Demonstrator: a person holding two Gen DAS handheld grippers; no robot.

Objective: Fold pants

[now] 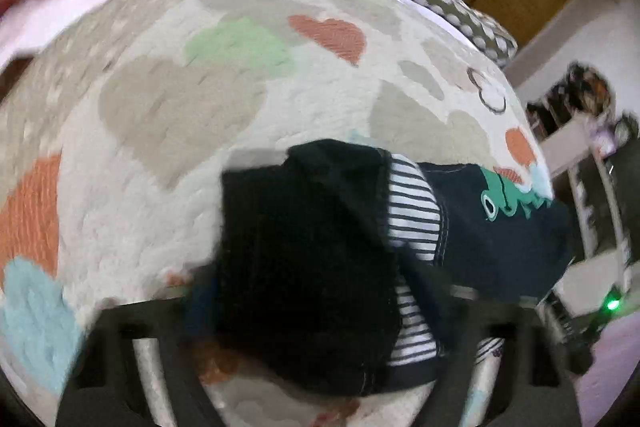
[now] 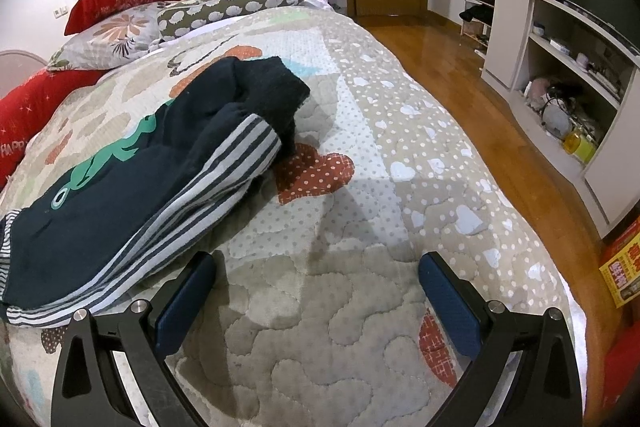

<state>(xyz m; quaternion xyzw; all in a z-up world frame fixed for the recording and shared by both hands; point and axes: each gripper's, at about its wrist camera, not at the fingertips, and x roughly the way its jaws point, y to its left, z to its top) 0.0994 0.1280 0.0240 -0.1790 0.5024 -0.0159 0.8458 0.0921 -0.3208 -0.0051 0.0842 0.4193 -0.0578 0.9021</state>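
Your left claw [image 1: 316, 307] pinches the dark navy striped-lining cotton pants [image 1: 304, 267], bunched betw. its fingers. Right claw [image 2: 316, 311] spread wide over the heart-patterned quilted bedspread [image 2: 340, 327]; pants lie front-left.

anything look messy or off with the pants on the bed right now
Yes. The pants lie bunched and crooked on the quilt, one dark cuff humped up, not flat. The left gripper has dark fabric draped over it.
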